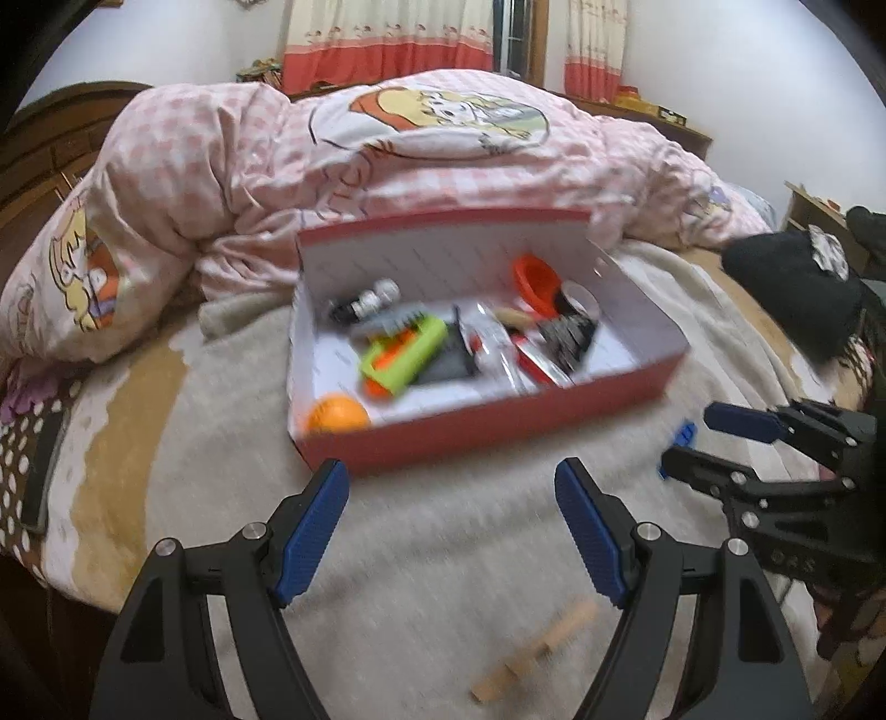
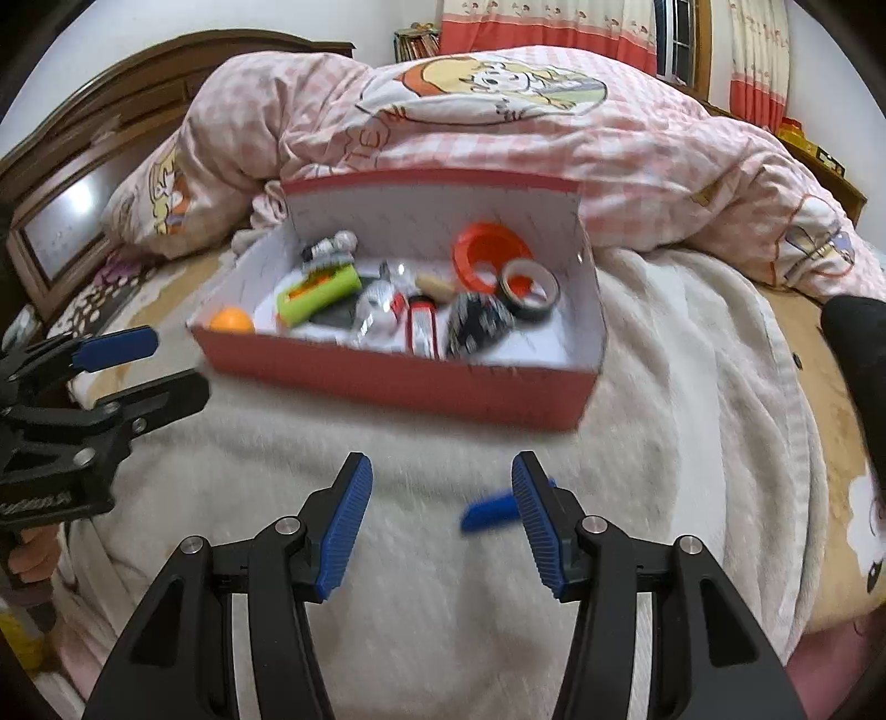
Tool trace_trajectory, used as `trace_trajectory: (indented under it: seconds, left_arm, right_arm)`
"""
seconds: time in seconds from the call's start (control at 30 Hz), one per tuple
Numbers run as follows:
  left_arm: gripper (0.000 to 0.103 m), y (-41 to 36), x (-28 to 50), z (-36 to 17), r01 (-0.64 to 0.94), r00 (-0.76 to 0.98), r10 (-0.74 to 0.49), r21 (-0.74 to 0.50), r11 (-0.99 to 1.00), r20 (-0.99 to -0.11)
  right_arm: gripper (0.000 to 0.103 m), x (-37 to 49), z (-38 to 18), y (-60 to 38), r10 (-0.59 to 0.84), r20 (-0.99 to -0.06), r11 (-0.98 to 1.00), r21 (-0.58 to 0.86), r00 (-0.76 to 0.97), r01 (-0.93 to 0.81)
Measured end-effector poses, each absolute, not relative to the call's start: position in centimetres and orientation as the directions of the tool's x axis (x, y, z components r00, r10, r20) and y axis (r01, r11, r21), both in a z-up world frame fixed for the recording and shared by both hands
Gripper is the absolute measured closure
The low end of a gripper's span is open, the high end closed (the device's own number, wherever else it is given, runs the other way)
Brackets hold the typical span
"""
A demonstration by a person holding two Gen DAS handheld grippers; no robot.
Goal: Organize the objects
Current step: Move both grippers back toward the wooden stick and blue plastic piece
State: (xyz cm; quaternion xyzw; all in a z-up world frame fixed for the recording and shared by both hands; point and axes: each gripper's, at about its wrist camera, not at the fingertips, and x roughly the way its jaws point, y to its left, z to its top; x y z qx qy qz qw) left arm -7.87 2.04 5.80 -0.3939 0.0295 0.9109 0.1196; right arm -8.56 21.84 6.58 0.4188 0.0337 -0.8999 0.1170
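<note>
room: a bedroom; red-and-cream curtains (image 1: 387, 39) hang at 12 o'clock, a dark wooden headboard (image 2: 111, 127) runs along 10 o'clock in the right wrist view.
bed (image 1: 194, 443): covered by a cream fleece blanket, soft and uneven, so small things sit a little sunk in the pile.
quilt (image 1: 387, 149): pink checked, bunched up behind the box at 12 o'clock.
red box (image 2: 387, 382): open, white inside, lying on the blanket ahead of both tools; already holds an orange ball (image 1: 338, 412), a green toy (image 1: 404, 349), an orange funnel-like piece (image 2: 487, 255) and a tape roll (image 2: 529, 288), among blurred oddments.
left gripper (image 1: 451, 531): fingers spread wide, nothing between them.
right gripper (image 2: 437, 520): fingers also apart and empty.
wooden piece (image 1: 534, 653): loose on the blanket, low in the left wrist view at about 5 o'clock from the left fingers, nearer the camera than their tips; its long axis runs from 7 to 1 o'clock.
blue piece (image 2: 490, 512): loose on the blanket, just beside the right-hand finger of the right gripper, partly hidden behind it; long axis near 8 to 2 o'clock. Blur hides what it is.
nearer tool: the right for the blue piece, the left for the wooden one, as I judge.
coming move: likely a small shift of the right gripper toward 3 o'clock to straddle the blue piece across its narrow side.
</note>
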Motion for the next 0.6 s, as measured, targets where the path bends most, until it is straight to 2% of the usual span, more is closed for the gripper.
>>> trace_trajectory:
  seconds: [0.6]
  left_arm:
    - [0.027, 4.0, -1.7, 0.9, -0.399, -0.585, 0.228, 0.032, -0.916, -0.778]
  right_arm:
    - [0.049, -7.3, 4.2, 23.1, -0.199, -0.793, -0.975, 0.1, -0.576, 0.199]
